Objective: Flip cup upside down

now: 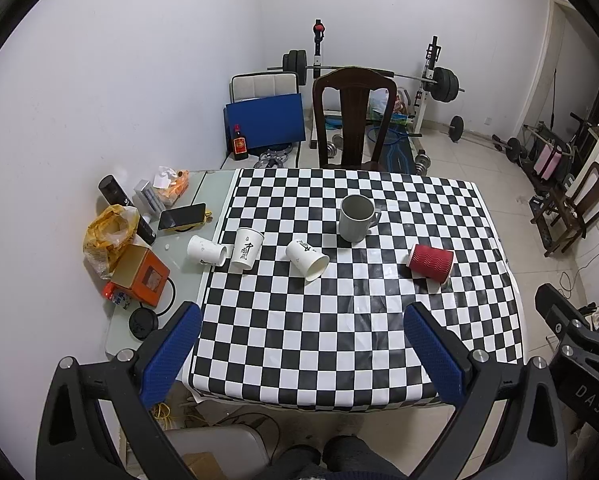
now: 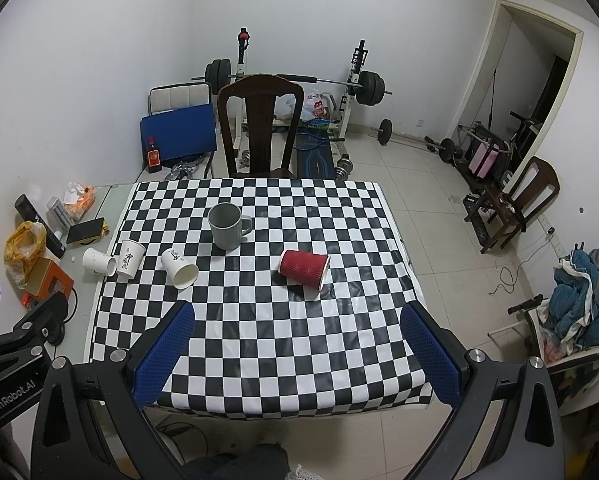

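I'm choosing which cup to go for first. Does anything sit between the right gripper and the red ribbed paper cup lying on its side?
Nothing visible does. Between the open right gripper and the red ribbed paper cup there is only bare checkered tablecloth. The grey ceramic mug stands farther back and to the left.

Glossy checkered tablecloth point(image 1: 339, 320), ribbed paper cup point(image 1: 431, 263)
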Tool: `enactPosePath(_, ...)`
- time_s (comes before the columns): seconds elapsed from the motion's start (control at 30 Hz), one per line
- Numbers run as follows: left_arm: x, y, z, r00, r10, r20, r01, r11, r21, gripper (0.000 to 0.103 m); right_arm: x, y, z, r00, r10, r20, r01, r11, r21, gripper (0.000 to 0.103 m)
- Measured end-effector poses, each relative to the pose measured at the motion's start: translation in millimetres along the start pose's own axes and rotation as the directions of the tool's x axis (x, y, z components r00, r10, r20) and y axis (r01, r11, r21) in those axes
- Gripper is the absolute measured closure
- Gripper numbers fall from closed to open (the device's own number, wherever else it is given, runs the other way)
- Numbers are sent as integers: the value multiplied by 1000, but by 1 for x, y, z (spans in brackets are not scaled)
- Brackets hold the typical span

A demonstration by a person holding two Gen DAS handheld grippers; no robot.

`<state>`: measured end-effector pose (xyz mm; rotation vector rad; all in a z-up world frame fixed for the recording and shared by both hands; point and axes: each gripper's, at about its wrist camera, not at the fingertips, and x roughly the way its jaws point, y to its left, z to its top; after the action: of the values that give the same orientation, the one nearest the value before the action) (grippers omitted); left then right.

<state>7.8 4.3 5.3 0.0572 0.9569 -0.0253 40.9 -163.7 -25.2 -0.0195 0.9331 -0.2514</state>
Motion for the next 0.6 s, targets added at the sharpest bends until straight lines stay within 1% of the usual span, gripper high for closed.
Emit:
enactPosePath(0.13, 0, 0, -1, 1000, 3, 1, -3, 1000, -3, 0, 1, 0, 1, 1000, 2, -2, -2, 1000, -1, 0)
enactPosePath(0.17, -1, -5, 8, 1000, 6, 0, -6, 1000, -4, 0, 2, 0, 1, 1000, 3, -2, -3, 1000, 0, 0)
enactPosePath(0.2, 1, -4, 10, 1000, 15, -1, -15, 1000, -11, 0, 1, -2, 3, 1000, 3, -3, -3, 1000, 1, 0)
enactPosePath(0.27, 10, -1, 15, 999, 36, -17, -37, 999, -29, 0, 1, -3, 6, 1000, 8, -6, -8, 1000, 3, 0)
enactPosePath(0.3, 17, 1, 17, 998, 47, -28, -48, 998, -39, 0, 2, -8, 14, 1000, 14, -5, -14, 1000, 2, 0)
enactPosePath(0.37, 37, 6, 17, 994, 99, -50, -102, 993, -60, 0, 14, -7, 19, 1000, 23, -6, -23, 1000, -10, 0)
enactPosePath(0.4, 48, 7, 9, 991, 118, -60, -122, 990, -66, 0, 24, -4, 21, 999, 29, -14, -30, 999, -26, 0)
enactPosePath(0.5, 91, 21, -4, 973, 190, -128, -203, 974, -98, 0, 73, 12, 21, 995, 50, -85, -58, 995, -87, 0)
enactPosePath(0.53, 104, 31, -10, 964, 216, -154, -234, 966, -109, 0, 92, 19, 19, 992, 65, -111, -77, 992, -104, 0)
enactPosePath(0.6, 134, 50, -21, 937, 270, -221, -303, 944, -128, 0, 129, 37, 13, 980, 89, -177, -116, 982, -148, 0)
